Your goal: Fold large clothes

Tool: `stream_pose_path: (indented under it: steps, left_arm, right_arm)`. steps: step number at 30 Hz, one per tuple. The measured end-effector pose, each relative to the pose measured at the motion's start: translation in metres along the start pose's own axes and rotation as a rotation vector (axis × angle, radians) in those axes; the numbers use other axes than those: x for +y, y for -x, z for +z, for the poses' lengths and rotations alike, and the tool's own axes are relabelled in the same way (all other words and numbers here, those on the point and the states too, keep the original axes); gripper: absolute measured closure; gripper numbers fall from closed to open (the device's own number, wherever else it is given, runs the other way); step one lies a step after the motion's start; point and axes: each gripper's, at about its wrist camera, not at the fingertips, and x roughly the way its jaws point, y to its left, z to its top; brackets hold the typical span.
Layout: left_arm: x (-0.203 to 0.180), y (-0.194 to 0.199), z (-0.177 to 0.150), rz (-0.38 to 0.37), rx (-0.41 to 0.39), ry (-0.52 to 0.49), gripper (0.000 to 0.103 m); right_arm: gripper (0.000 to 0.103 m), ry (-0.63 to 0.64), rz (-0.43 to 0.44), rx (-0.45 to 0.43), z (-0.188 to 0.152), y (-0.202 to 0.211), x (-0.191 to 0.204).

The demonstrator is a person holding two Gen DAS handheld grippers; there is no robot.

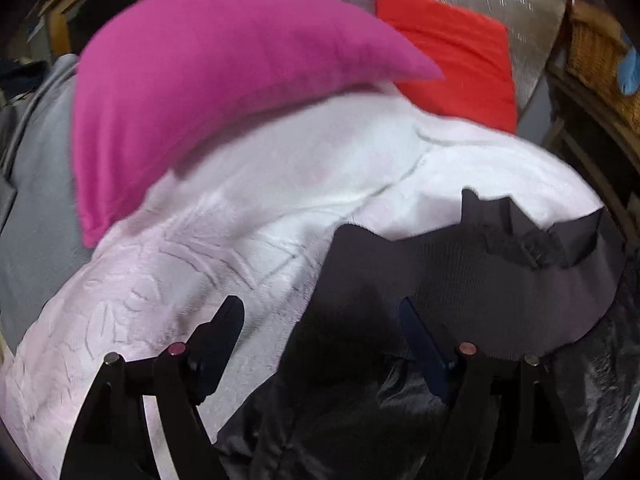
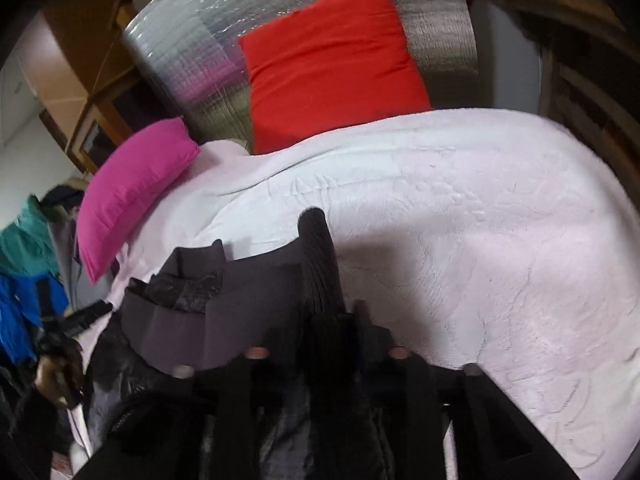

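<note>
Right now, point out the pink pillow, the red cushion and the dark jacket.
pink pillow (image 1: 192, 76): left wrist view, middle of its face.
red cushion (image 2: 328, 60): right wrist view, centre.
dark jacket (image 1: 460, 276): left wrist view, grey lining.

Both wrist views: close, angled down over white bedspread (image 1: 280, 200); shared: pink pillow (image 2: 132, 184), red cushion (image 1: 452, 48).

The lower part of the dark jacket (image 1: 400, 400) is cut off by the bottom edge in both wrist views. In the right wrist view the fingertips of the right gripper (image 2: 332, 320) are masked by a ribbed cuff (image 2: 318, 256), so a grip cannot be told. The pink pillow (image 1: 192, 92) is blurred. Part of the red pillow (image 1: 452, 56) is hidden behind it. The heap of clothes (image 2: 28, 264) at the left edge is cropped.
</note>
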Motion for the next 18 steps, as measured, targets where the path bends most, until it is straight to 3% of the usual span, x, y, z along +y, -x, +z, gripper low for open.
stream_pose_path:
  steps: [1,3,5,7,9,10,12,18]
  left_arm:
    - [-0.003,-0.009,0.0,0.016,0.031,-0.011,0.023]
    - [-0.003,-0.019,0.0,0.029,0.047,-0.006,0.023]
    - [-0.003,-0.021,0.0,0.016,0.054,0.02,0.024]
    - [-0.009,-0.021,0.0,0.011,0.073,-0.004,0.073]
    - [-0.02,-0.019,-0.001,0.064,0.073,-0.061,0.082]
    - [-0.024,-0.013,-0.001,0.088,0.059,-0.084,0.085]
    - [-0.021,0.002,0.001,0.102,0.008,-0.068,0.087]
    - [-0.016,0.063,0.008,0.089,-0.192,-0.039,0.087]
  right_arm:
    - [0.037,0.001,-0.008,-0.017,0.0,0.001,-0.001]
    - [0.035,-0.002,-0.027,-0.016,0.003,-0.004,-0.004]
    - [0.034,-0.001,-0.046,0.047,0.003,-0.023,-0.005]
    - [0.034,0.006,-0.037,0.106,0.001,-0.039,-0.005]
    - [0.061,0.022,-0.031,0.134,-0.002,-0.046,-0.001]
    - [0.082,0.045,-0.06,0.135,-0.004,-0.045,0.003]
    - [0.085,0.076,-0.079,0.11,-0.004,-0.032,0.011]
    - [0.087,0.119,-0.087,-0.094,0.0,0.048,0.026]
